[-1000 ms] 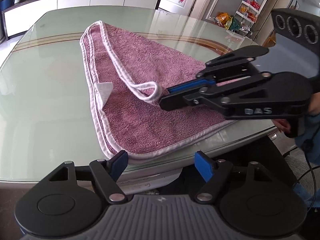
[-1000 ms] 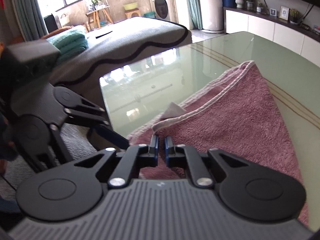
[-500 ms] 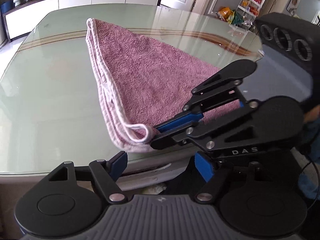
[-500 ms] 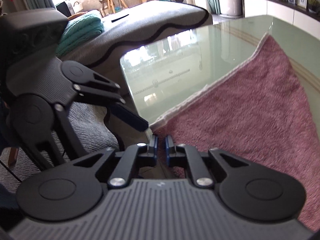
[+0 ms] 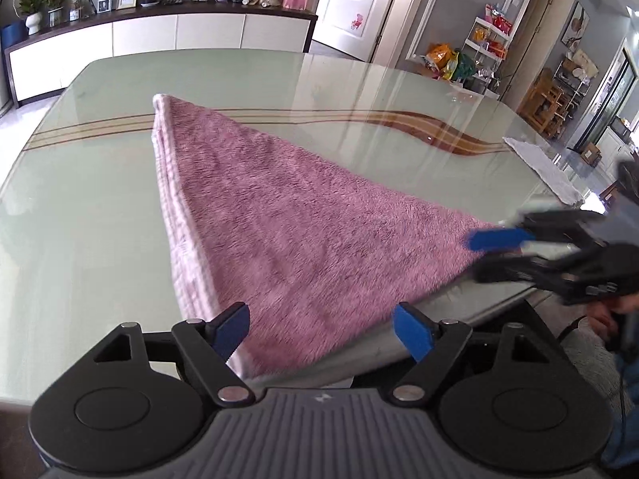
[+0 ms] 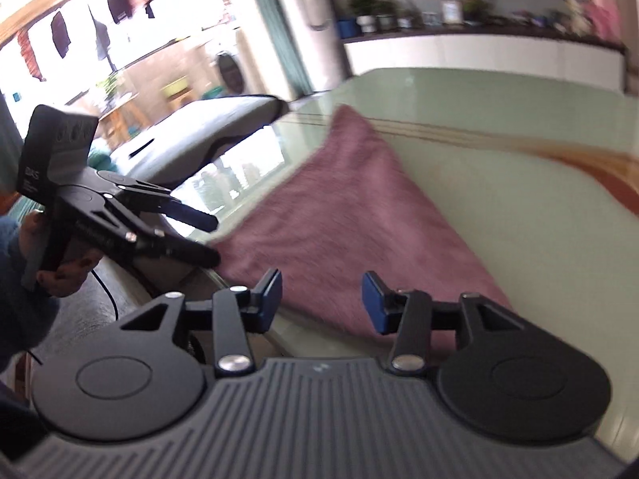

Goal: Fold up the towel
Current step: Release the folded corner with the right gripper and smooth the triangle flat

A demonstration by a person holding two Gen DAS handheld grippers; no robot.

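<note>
You let go w/ right gripper [image 6: 321, 301], fingers now apart; left gripper [image 5: 321, 329] open too; towel [image 5: 287, 235] lay folded at table [image 5: 80, 199] near edge, 1st fold done

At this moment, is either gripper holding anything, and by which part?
Nothing is held. The left gripper and right gripper both have their jaws apart, near the edge of the pink towel lying folded on the table.

We see a glass-topped table [image 5: 359, 92] with brown curved stripes. A pink towel [image 5: 287, 231], folded into a triangle, lies ahead of both grippers; right of the left gripper lies what may be white cloth [image 5: 539, 167].
</note>
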